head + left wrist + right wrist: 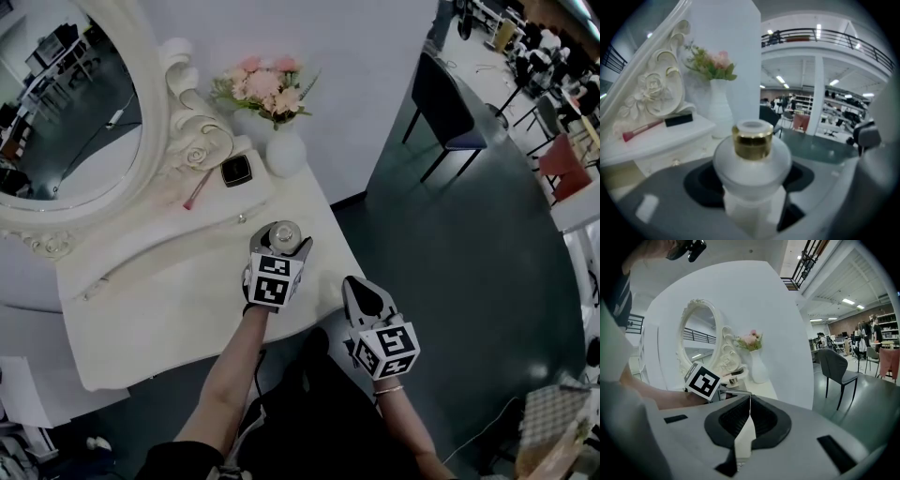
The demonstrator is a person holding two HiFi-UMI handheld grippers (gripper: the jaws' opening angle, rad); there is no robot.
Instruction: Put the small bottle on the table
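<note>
At the left, an ornate oval mirror [56, 103] is standing on the white dressing table [169, 309], with a black compact [236, 171] and a white vase of pink flowers [284, 150] beside it. The left gripper [281, 242] is clamping the small bottle [284, 232], frosted with 1 gold collar, upright over the table's right part. Farther right, the right gripper [361, 296] is hovering near the table's edge, its 2 jaws pressed together on nothing.

we see a frosted white small bottle [752, 164] with a gold collar, a white table [169, 309], pink flowers [267, 84] in a white vase [285, 155], and black-and-white square patterns on the marker cube [274, 281].
</note>
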